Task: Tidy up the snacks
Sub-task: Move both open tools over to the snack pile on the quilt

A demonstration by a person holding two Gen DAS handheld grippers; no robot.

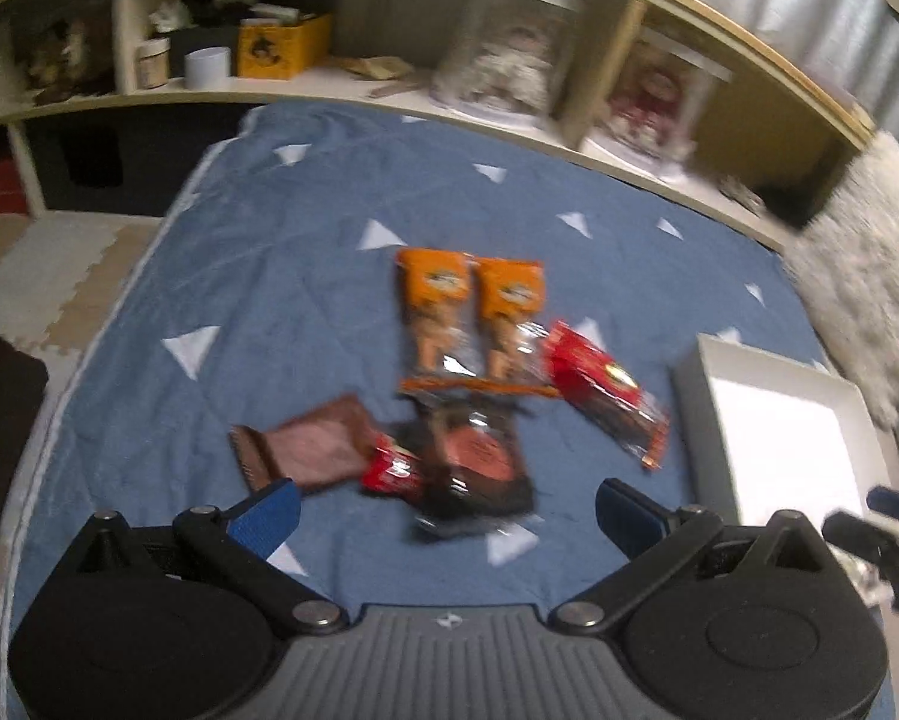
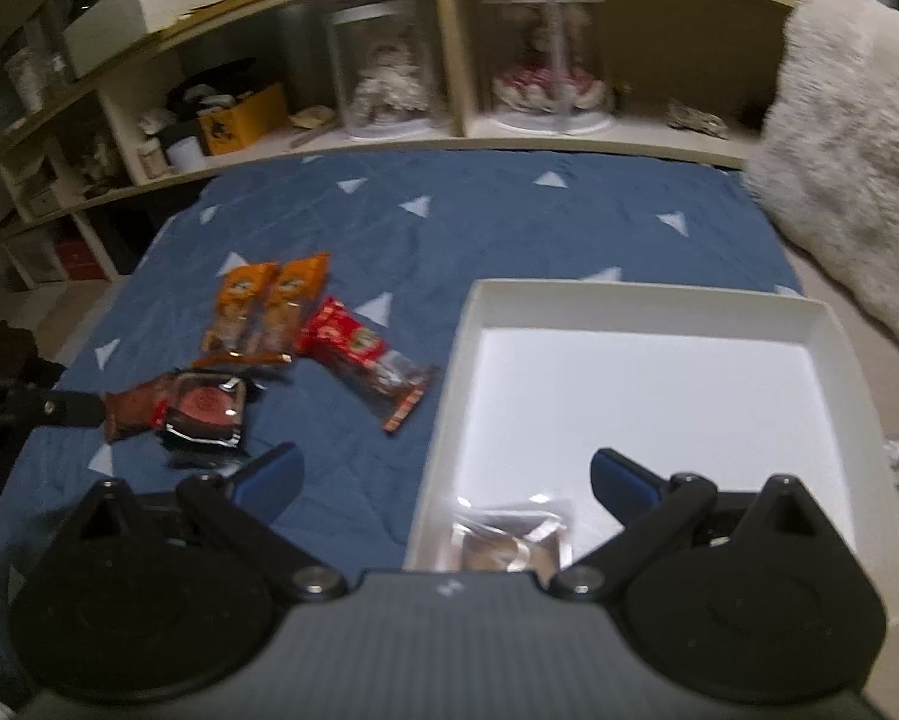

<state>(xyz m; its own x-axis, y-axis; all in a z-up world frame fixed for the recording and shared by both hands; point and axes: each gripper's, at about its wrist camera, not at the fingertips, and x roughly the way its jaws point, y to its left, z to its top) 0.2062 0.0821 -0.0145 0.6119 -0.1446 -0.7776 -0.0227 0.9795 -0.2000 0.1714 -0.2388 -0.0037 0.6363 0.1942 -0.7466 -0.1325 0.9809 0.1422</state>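
Observation:
Snack packs lie on a blue quilt (image 1: 305, 252): two orange packs (image 1: 467, 318) (image 2: 263, 312) side by side, a red bar (image 1: 608, 390) (image 2: 365, 360), a brown pack (image 1: 311, 444) (image 2: 131, 411), and a dark wrapped cake (image 1: 479, 468) (image 2: 206, 414). My left gripper (image 1: 446, 510) hovers open just above the dark cake, holding nothing. A white box (image 2: 641, 396) (image 1: 773, 420) sits to the right, with one clear-wrapped snack (image 2: 509, 540) in its near corner. My right gripper (image 2: 446, 477) is open over the box's near left edge, empty.
A wooden shelf unit (image 2: 449, 120) runs along the far side, with a yellow box (image 1: 281, 48), jars and clear domes. A fluffy grey throw (image 2: 845, 162) lies at the right. Foam floor mats (image 1: 47, 276) show at the left. The right gripper's tip (image 1: 881, 528) pokes into the left wrist view.

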